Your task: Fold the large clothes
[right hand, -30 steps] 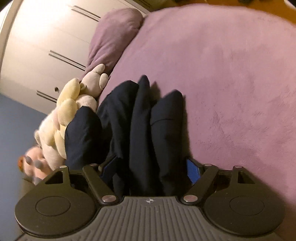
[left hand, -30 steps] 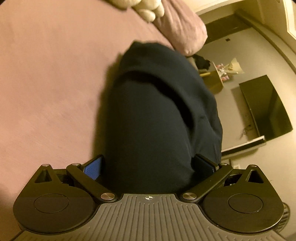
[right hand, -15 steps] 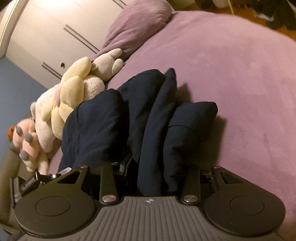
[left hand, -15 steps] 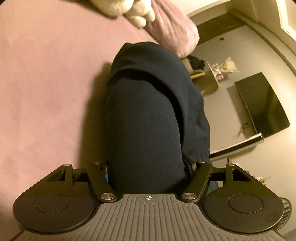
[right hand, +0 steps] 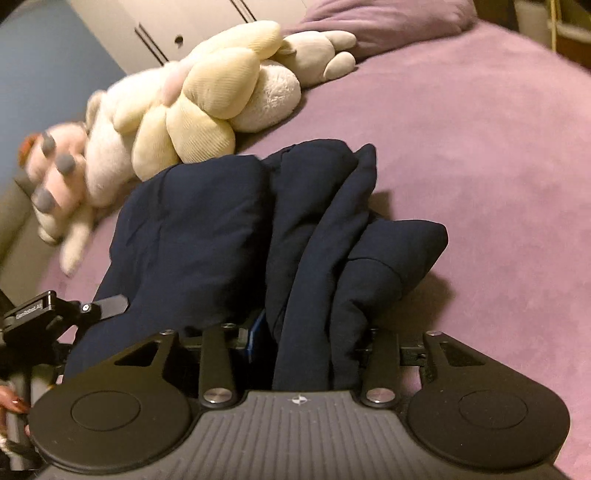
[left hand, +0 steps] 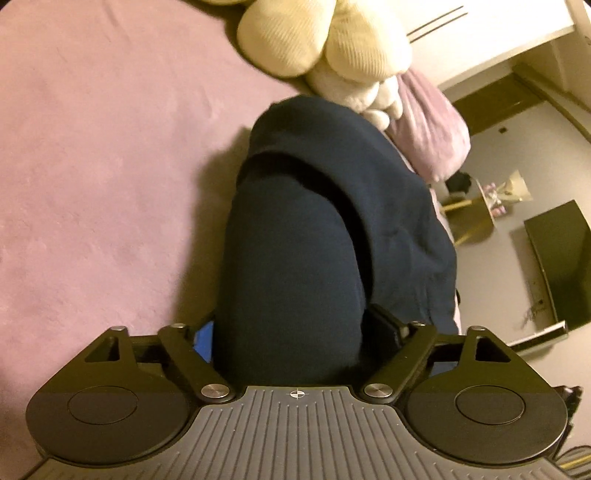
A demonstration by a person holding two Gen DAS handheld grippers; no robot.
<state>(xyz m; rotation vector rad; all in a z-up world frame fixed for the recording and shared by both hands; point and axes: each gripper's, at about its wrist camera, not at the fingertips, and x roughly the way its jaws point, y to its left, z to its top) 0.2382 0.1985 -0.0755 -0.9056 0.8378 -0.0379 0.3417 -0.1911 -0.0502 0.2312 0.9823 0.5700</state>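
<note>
A folded dark navy garment (left hand: 314, 236) lies bunched on a mauve bed cover (left hand: 92, 155). My left gripper (left hand: 295, 332) is shut on a thick fold of it; the cloth fills the gap between the fingers. In the right wrist view the same garment (right hand: 295, 236) shows as several stacked folds. My right gripper (right hand: 310, 339) is shut on its near edge, and the left gripper's finger (right hand: 107, 304) shows at the left side of the bundle.
Cream and white plush toys (right hand: 207, 110) lie just beyond the garment, with a mauve pillow (left hand: 432, 133) behind them. A wardrobe (right hand: 192, 26) stands past the bed. A dark screen (left hand: 554, 258) and floor clutter sit off the bed's side.
Both grippers have closed onto the garment and carried the bundle across the bed toward the plush toys, which now look much closer in both views.
</note>
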